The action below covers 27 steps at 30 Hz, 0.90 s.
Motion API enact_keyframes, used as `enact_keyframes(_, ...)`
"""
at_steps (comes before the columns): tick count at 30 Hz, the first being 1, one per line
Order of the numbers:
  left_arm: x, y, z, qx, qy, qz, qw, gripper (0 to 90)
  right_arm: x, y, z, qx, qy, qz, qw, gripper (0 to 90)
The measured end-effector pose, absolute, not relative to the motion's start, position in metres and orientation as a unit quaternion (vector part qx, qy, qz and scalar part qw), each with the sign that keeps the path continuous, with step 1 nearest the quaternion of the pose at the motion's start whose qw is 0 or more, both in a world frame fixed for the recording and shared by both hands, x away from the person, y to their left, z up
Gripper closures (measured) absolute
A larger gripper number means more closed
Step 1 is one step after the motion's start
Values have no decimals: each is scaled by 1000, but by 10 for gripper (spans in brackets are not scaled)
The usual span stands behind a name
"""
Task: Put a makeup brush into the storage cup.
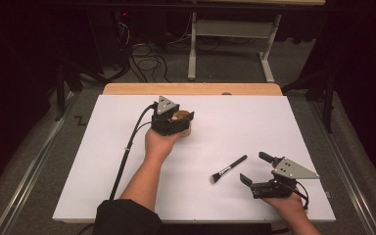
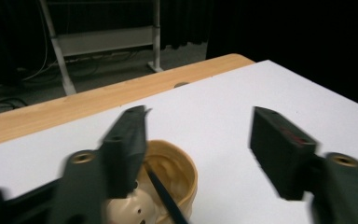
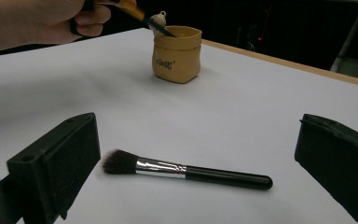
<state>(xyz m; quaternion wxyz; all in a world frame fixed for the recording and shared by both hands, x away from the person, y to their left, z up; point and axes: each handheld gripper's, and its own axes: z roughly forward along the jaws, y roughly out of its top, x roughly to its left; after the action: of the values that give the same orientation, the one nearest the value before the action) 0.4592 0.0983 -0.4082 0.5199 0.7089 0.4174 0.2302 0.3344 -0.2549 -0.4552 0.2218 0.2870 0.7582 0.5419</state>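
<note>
The right tongs are seen with both black jaws spread wide and nothing between the pads. A makeup brush is laid flat on the white desk just beyond them, bristles toward the left jaw. Well beyond the brush, a tan ceramic cup stands upright, with a dark-handled brush leaned inside it. A hand is seen up and left of the cup.

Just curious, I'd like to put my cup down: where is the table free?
Free: the white sheet left of the forearm, and between the tan cup and the far right edge. Crowded: around the makeup brush by the right tool.
</note>
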Motion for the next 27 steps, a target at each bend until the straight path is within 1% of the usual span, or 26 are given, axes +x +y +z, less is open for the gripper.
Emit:
enact_keyframes(3,456,101,-407,708,422,227,518,211,334,-255,-455,288,759,540,222,4)
enact_keyframes(5,454,103,-405,705,426,229,519,160,334,-254,-456,289,759,539,221,4)
enact_keyframes(7,452,106,-404,702,429,230,520,135,335,-255,-456,289,760,539,221,4)
enact_keyframes(10,448,112,-403,701,431,228,521,118,334,-255,-455,290,759,539,221,4)
enact_keyframes(17,435,127,-402,703,426,218,527,117,335,-254,-456,287,761,536,224,4)
enact_keyframes(23,418,139,-404,695,424,212,540,109,336,-253,-456,286,764,533,226,4)
enact_keyframes(27,403,144,-406,704,417,210,534,63,335,-252,-456,287,761,537,223,4)
